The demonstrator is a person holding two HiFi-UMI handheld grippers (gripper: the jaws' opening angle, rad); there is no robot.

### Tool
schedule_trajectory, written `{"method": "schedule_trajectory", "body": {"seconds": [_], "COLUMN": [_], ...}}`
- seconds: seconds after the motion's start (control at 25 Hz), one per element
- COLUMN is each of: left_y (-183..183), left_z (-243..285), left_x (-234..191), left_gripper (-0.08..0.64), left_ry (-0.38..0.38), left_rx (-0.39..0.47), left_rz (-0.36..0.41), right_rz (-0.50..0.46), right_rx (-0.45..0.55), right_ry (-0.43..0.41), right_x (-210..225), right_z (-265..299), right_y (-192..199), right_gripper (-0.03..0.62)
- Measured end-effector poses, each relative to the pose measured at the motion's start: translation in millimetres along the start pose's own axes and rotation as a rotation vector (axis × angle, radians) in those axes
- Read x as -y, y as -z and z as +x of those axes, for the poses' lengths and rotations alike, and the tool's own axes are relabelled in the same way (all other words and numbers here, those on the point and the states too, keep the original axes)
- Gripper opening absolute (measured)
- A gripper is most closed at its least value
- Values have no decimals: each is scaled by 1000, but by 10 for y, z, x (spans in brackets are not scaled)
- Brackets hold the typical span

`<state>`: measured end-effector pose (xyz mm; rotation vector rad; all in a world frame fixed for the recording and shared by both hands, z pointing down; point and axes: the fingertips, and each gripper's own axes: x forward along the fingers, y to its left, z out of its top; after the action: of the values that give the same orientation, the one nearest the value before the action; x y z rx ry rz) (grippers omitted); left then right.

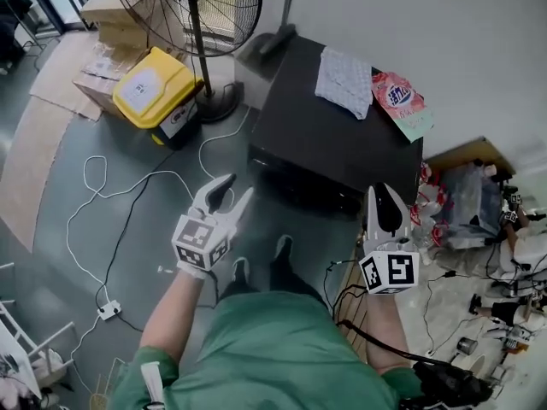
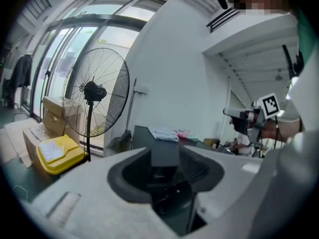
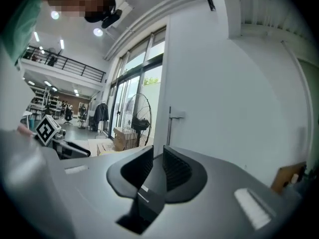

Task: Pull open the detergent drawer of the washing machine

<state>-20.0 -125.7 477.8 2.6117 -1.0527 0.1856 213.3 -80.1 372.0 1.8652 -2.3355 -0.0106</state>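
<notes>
Fingers [image 2: 132, 176] of the left gripper [image 1: 233, 190] stand slightly apart, fingers [image 3: 177, 172] of the right gripper [image 1: 385, 196] all but together, both empty and in the air short of the washing machine [image 1: 338, 139] (dark, by the wall, cloth [image 1: 344, 79] on top). Approach step, I'd judge: the detergent drawer, on the shadowed front face, can't be picked out yet, so next means reaching it and hooking its edge.

print on pink packet [image 1: 396, 95] too blurred, nothing legible
</notes>
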Motion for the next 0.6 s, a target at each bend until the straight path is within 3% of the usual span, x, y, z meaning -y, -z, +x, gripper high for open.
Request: {"method": "schedule_trajectory", "body": {"seconds": [0.12, 0.36, 0.6], "left_y": [28, 281, 802], "left_z": [194, 577, 882], "left_x": [-23, -72, -95], "left_gripper": [175, 183, 195], "left_ry": [-20, -25, 79], "left_rx": [-10, -40, -131], "left_rz": [4, 15, -132], "right_rz": [-67, 6, 57], "right_rx": [1, -8, -33], "right_ry": [-83, -206, -318], "right_x": [19, 203, 199], "right_z": [296, 831, 1218], "right_y": [-26, 126, 288], "right_gripper": [49, 49, 49]}}
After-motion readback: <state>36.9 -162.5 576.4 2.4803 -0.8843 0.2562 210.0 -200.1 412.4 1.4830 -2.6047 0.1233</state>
